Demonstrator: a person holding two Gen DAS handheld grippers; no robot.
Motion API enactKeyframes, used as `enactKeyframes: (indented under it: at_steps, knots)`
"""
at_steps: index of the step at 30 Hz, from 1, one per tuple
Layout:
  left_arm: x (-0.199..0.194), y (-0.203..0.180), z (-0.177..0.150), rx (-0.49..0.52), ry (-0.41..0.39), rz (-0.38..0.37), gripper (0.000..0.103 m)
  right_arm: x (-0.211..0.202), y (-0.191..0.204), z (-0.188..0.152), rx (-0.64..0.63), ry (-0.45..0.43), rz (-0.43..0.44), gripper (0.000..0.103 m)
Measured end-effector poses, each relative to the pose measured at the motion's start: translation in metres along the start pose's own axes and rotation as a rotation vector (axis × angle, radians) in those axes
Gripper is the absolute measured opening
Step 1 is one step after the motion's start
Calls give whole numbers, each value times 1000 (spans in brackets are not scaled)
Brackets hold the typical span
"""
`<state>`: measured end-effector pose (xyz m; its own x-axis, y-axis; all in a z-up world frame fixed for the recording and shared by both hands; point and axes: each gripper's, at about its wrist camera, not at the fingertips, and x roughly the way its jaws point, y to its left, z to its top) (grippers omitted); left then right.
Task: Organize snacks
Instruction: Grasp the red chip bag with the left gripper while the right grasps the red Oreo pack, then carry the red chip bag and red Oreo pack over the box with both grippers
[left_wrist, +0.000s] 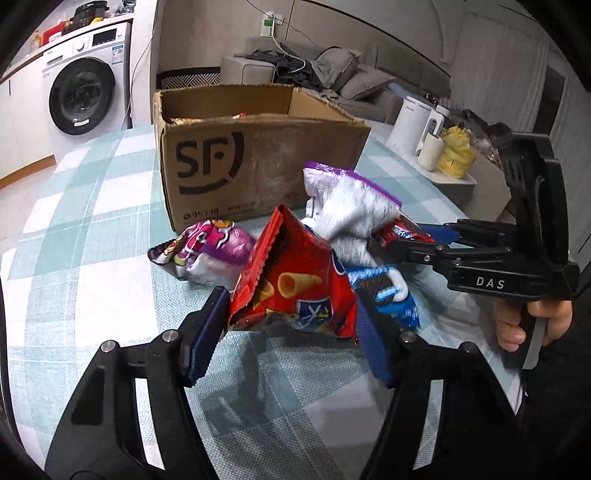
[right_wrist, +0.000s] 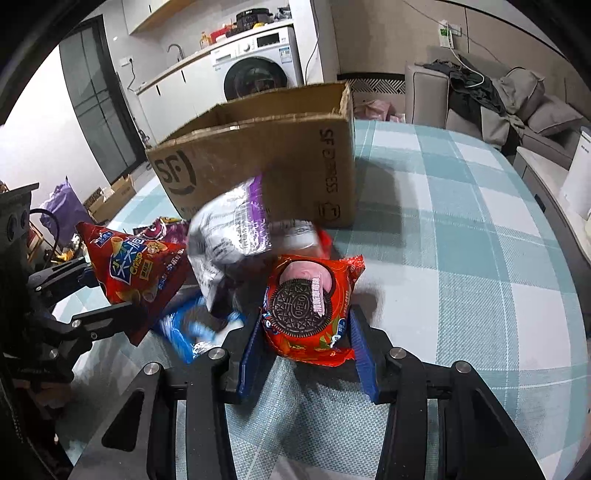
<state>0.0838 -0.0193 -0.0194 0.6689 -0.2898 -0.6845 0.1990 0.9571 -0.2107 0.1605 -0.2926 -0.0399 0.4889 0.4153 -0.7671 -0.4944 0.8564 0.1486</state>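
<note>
A: Colours on my side? My left fingers (left_wrist: 218, 332) have blue pads on black arms. Cone-snack bag (left_wrist: 295, 291) btwn them is red w/ orange cones and a blue logo.

B: My right fingers (right_wrist: 364, 354), same blue on black. Oreo pack (right_wrist: 308, 314) is orange-red w/ a dark brown cookie and pink cream.

A: Crumpled bag (left_wrist: 347, 206)?

B: Silver w/ purple trim. Box (left_wrist: 258, 155) is brown cardboard w/ black letters. Tabletop (right_wrist: 461, 258) cloth is teal and white check.
</note>
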Motion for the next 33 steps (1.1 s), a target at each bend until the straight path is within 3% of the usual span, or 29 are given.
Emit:
enactKeyframes:
  at_steps: [17,33]
  knots:
    - [-30,2,8,-28,-68,31,65,-37,5,10,12,-132,24,45]
    - [-50,1,14,-43,-133,81,65,-48,10,13,15,-168,41,45]
